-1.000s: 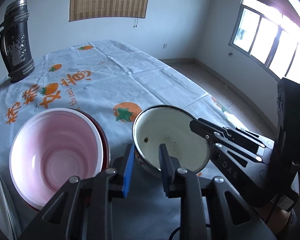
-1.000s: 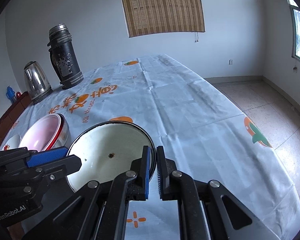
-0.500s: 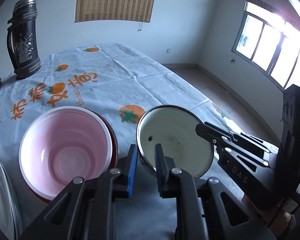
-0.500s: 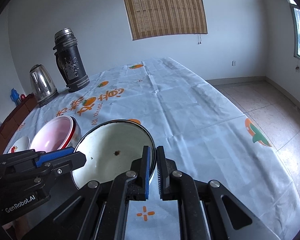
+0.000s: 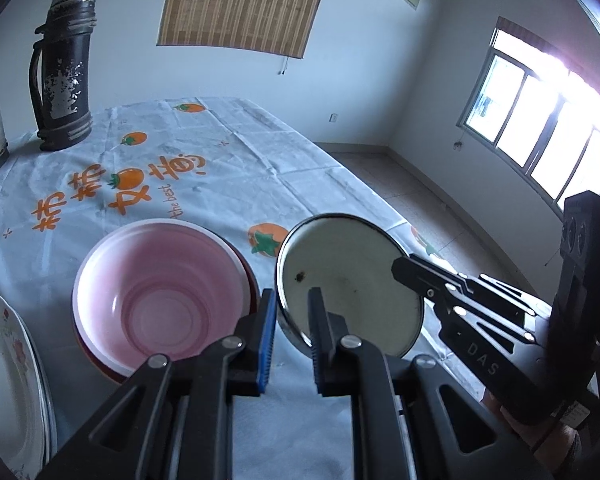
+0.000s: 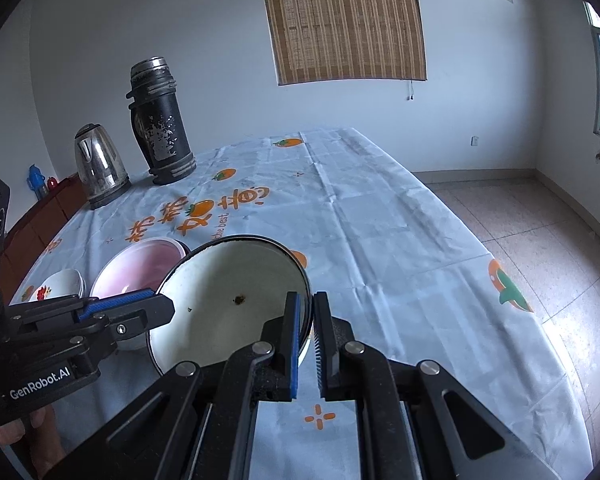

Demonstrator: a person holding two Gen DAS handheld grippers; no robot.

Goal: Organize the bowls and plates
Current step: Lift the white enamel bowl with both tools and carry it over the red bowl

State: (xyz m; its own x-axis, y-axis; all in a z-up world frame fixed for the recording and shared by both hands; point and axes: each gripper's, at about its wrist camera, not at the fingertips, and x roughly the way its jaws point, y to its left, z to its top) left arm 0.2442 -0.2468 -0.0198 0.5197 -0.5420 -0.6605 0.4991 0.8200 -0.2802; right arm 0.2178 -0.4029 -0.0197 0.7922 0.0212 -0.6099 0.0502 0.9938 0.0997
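A white enamel bowl with a dark rim and a small chip inside hangs tilted above the tablecloth, held from both sides. My left gripper is shut on its left rim. My right gripper is shut on the opposite rim of the same bowl. Each gripper shows in the other's view: the right gripper and the left gripper. Left of the held bowl, a pink bowl sits nested in a red one on the table.
A white flowered plate lies at the near left, and a small flowered bowl sits beyond the pink bowl. A black thermos and a steel kettle stand at the far left. The table edge drops to a tiled floor on the right.
The left jaws closed onto the enamel bowl's rim. Both grippers then rose with the bowl, which came off the table and now hangs tilted beside the pink bowl.
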